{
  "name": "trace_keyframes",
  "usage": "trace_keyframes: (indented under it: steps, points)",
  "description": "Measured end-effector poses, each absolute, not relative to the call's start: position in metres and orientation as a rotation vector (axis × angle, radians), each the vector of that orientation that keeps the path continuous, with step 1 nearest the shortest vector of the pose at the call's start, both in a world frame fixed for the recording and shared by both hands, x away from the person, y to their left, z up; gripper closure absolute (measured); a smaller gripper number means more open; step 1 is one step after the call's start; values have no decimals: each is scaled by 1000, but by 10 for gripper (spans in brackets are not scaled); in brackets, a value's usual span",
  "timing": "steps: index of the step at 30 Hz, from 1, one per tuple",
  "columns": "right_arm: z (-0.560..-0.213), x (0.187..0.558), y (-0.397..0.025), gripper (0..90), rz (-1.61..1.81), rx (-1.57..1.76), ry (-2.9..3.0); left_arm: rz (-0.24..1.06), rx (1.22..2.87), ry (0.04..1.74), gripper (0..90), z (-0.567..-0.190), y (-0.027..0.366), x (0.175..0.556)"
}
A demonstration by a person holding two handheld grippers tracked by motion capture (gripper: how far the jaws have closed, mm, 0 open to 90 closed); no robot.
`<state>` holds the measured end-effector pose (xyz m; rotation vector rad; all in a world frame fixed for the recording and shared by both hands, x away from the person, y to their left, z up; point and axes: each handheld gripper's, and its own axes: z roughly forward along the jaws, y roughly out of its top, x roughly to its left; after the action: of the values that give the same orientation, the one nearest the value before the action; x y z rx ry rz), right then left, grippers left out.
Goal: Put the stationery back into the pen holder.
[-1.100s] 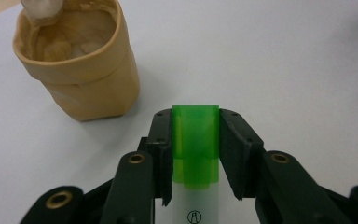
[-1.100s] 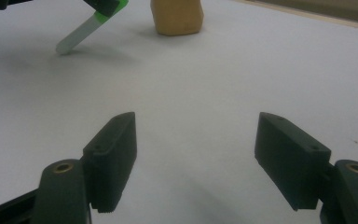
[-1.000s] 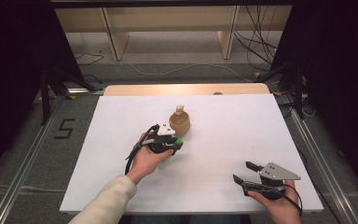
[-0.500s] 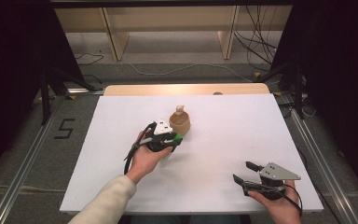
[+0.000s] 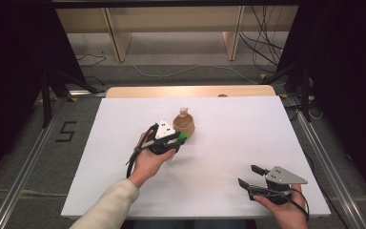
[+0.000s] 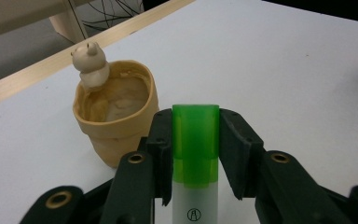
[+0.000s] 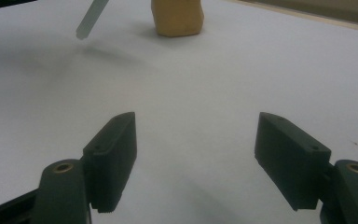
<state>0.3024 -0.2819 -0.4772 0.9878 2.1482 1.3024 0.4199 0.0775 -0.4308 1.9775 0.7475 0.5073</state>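
Near the middle of the white table [image 5: 228, 124], the left gripper [image 6: 195, 140] clamps a green-capped translucent white marker [image 6: 195, 154] just beside the tan clay cup with a small figurine on its rim [image 5: 183, 123], while the right gripper [image 5: 251, 177] rests wide apart near the front right corner.

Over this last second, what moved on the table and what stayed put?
The left tool, shut on the green-capped marker, moved slightly up the table toward the tan cup, its tip now beside the cup's rim. The cup and the open right tool near the front edge stayed as they were.
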Motion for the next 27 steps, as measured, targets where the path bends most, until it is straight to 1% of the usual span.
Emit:
trace_keyframes:
  steps: [9, 27]
  points:
    - [-477, 302, -282, 303, 1298, 990, 2148, 538, 1936, 734, 671, -429, 78, 419]
    - [-476, 302, -282, 303, 1301, 984, 2145, 520, 1886, 731, 671, -426, 80, 420]
